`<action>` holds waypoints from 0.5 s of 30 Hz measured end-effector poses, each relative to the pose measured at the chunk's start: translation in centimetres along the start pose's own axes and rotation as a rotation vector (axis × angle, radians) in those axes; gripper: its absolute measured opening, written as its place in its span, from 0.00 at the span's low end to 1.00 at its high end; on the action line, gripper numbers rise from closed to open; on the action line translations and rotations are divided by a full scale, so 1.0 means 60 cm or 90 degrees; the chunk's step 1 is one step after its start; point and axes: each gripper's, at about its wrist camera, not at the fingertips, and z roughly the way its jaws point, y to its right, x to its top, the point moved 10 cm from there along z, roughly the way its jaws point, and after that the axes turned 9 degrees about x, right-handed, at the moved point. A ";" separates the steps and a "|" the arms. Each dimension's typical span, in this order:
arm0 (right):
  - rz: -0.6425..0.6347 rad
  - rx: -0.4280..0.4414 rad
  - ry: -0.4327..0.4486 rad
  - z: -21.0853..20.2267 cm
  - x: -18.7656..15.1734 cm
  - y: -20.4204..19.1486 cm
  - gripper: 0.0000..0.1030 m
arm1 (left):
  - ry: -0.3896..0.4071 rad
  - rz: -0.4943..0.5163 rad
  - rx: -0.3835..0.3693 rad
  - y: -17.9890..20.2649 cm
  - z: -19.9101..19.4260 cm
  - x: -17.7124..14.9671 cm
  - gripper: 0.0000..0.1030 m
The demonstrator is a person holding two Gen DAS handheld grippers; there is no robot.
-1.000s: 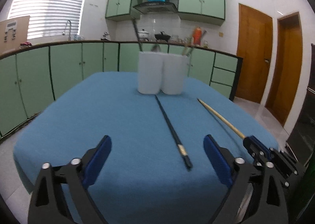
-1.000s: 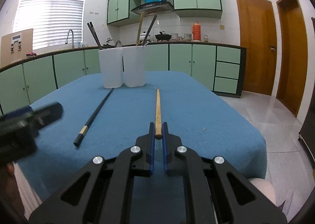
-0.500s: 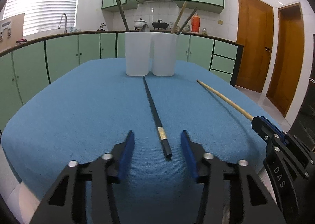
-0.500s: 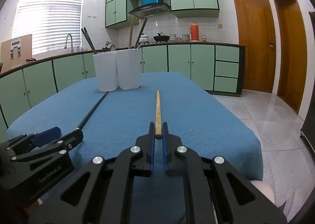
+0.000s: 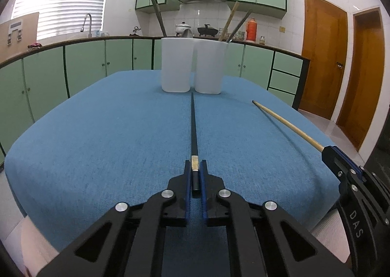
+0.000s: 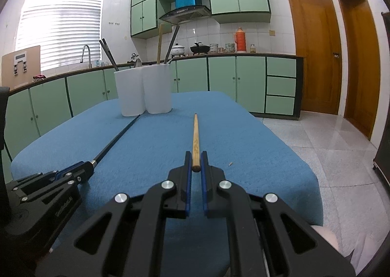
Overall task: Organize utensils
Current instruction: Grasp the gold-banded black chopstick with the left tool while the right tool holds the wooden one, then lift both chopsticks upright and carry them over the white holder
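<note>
Left wrist view, change: half a second ago the left gripper [image 5: 195, 174] stood open astride the long black chopstick with a pale band near its end [image 5: 194, 135]; now its blue-padded jaws have drawn in narrow and clamp that butt end.
Left wrist view, meaning: the grasp looks made, so I judge lifting comes next.
Left wrist view, axis: the black chopstick lies flat on the blue cloth-covered table [image 5: 109, 135], its long axis running straight away from the camera, tip just short of the pair of white plastic utensil holders [image 5: 191, 64].
Left wrist view, neighbour: the right gripper [image 5: 341, 167] shows at the edge, gripping the light wooden chopstick [image 5: 287, 125].

Right wrist view, change: none apparent; the right gripper's jaws remain closed narrow on the wooden chopstick's butt.
Right wrist view, axis: the wooden chopstick points straight ahead, tip toward the far table edge, right of the holders; it seems slightly raised, though I cannot be sure.
Right wrist view, holders: other utensils already stand inside, leaning.
Right wrist view, progress: both loose chopsticks are gripped; neither is stowed yet.
</note>
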 end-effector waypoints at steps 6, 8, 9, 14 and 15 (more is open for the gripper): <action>-0.005 0.000 0.005 -0.002 0.006 -0.004 0.06 | 0.001 0.001 0.002 -0.002 -0.004 0.006 0.06; -0.011 0.000 0.008 -0.004 0.009 -0.005 0.06 | 0.007 0.004 0.005 -0.003 -0.008 0.010 0.06; -0.012 0.000 0.009 -0.005 0.011 -0.004 0.06 | 0.011 0.005 0.005 -0.004 -0.012 0.014 0.06; -0.022 0.003 0.024 -0.016 0.027 -0.007 0.06 | 0.037 0.006 0.007 -0.011 -0.032 0.040 0.06; -0.028 0.004 0.030 -0.020 0.034 -0.009 0.06 | 0.040 0.006 0.007 -0.011 -0.036 0.044 0.06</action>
